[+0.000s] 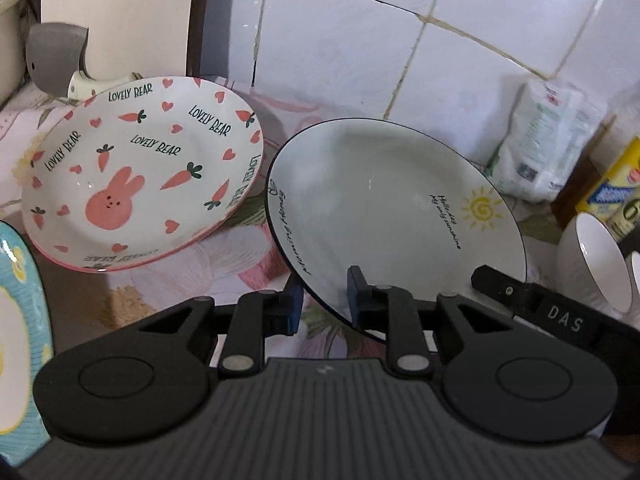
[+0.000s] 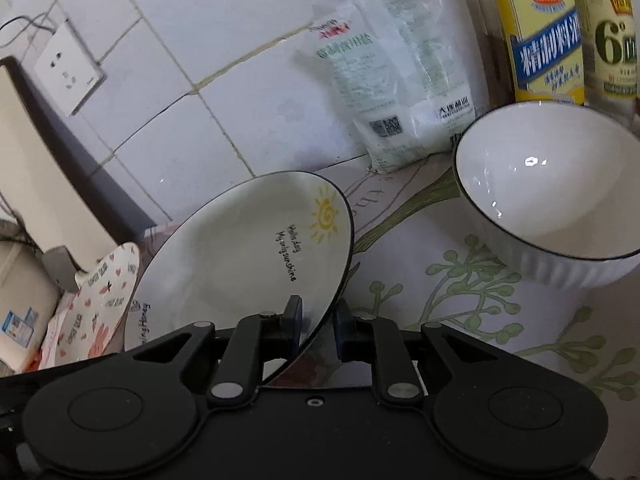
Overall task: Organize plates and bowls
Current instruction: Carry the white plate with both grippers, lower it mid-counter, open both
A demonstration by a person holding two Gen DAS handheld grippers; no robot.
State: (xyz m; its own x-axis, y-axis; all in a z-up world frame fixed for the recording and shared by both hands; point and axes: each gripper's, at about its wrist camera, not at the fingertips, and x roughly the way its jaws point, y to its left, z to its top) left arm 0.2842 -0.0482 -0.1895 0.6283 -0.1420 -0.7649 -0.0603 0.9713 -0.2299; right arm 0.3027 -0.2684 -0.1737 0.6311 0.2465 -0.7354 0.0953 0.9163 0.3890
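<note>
Now mid-pickup: left gripper (image 1: 326, 300) and right gripper (image 2: 318, 320) both clamped on the near rim of the round white black-rimmed sun-print plate (image 1: 384, 200), tilted off the floral-covered bench (image 2: 440, 320); next, probably a level joint lift onto the pink rabbit-print plate (image 1: 136, 172).

Bunny plate (image 1: 140, 184) reads "LOVELY BEAR" (repeated); black gripper part (image 1: 560, 320) reads "DAS".

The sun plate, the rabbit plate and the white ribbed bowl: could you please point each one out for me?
sun plate (image 1: 380, 200): left wrist view, on its bare centre.
rabbit plate (image 1: 114, 204): left wrist view, on the pink rabbit.
white ribbed bowl (image 2: 552, 184): right wrist view, on its inner wall.
</note>
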